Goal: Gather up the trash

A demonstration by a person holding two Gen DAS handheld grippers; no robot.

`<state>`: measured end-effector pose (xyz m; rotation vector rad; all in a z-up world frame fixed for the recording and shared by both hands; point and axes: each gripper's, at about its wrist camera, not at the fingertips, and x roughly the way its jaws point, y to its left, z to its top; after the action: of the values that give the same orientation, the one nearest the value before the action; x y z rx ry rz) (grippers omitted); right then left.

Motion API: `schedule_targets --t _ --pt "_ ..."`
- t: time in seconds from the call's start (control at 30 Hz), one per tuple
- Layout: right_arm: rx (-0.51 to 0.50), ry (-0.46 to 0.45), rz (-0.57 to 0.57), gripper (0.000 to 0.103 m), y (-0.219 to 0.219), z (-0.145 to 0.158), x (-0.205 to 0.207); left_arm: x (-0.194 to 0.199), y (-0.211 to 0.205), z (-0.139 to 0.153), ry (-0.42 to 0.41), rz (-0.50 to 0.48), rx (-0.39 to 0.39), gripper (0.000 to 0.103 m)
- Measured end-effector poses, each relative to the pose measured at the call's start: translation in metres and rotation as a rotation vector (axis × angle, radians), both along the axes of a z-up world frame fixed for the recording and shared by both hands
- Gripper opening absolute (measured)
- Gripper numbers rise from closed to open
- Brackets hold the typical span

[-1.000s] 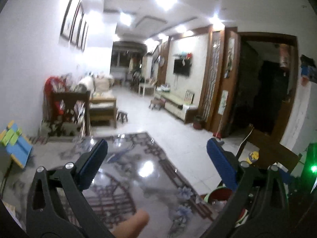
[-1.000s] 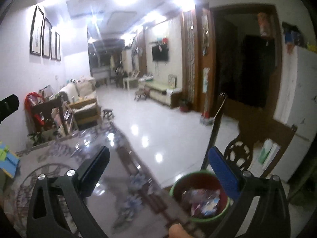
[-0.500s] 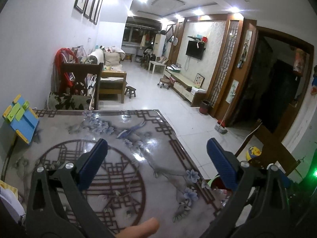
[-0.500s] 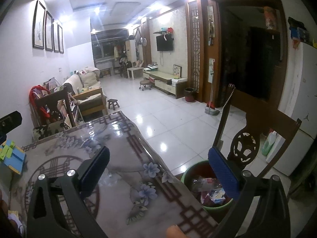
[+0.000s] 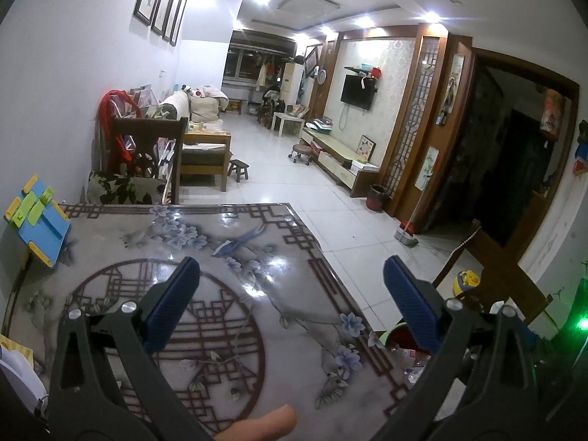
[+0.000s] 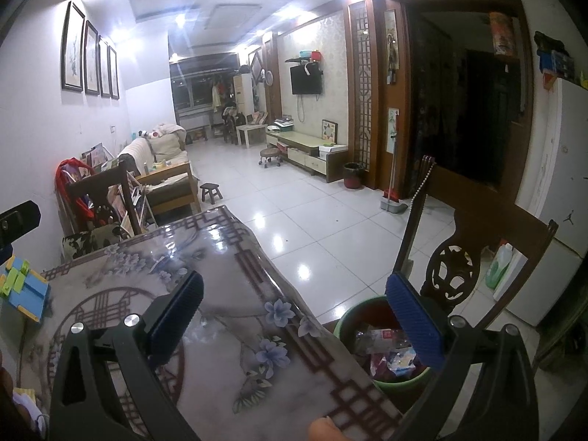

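A green bin (image 6: 352, 330) with a dark red inside stands on the floor beside the table's right edge, and wrappers and other trash (image 6: 386, 345) lie in it. My right gripper (image 6: 294, 316) hangs open over that edge, its right finger above the bin and nothing between the fingers. In the left wrist view only a sliver of the bin (image 5: 398, 334) shows past the table edge. My left gripper (image 5: 292, 294) is open and empty above the patterned table top (image 5: 228, 257). A person's fingertip (image 5: 264, 422) shows at the bottom of the left wrist view.
A blue and yellow stand (image 5: 36, 217) sits at the table's left edge. A dark wooden chair (image 6: 459, 250) stands just behind the bin, another chair (image 5: 147, 147) at the table's far end. A white fridge (image 6: 562, 220) is at the right; tiled floor (image 6: 294, 213) stretches ahead.
Both cameras have tilted down and pulled back, so more of the table top shows. The bin sits lower right in the right wrist view. Both grippers stayed open.
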<state>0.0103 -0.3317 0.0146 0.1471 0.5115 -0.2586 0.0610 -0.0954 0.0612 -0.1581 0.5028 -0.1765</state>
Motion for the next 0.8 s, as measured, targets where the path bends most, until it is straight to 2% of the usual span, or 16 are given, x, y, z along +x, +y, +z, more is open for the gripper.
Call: schedule_targets --t 0.8 --pt "0.003 0.008 0.004 0.096 0.0020 -0.0024 -0.0036 -0.0009 -0.0045 0.0013 0.006 0.005 -0.007 0.098"
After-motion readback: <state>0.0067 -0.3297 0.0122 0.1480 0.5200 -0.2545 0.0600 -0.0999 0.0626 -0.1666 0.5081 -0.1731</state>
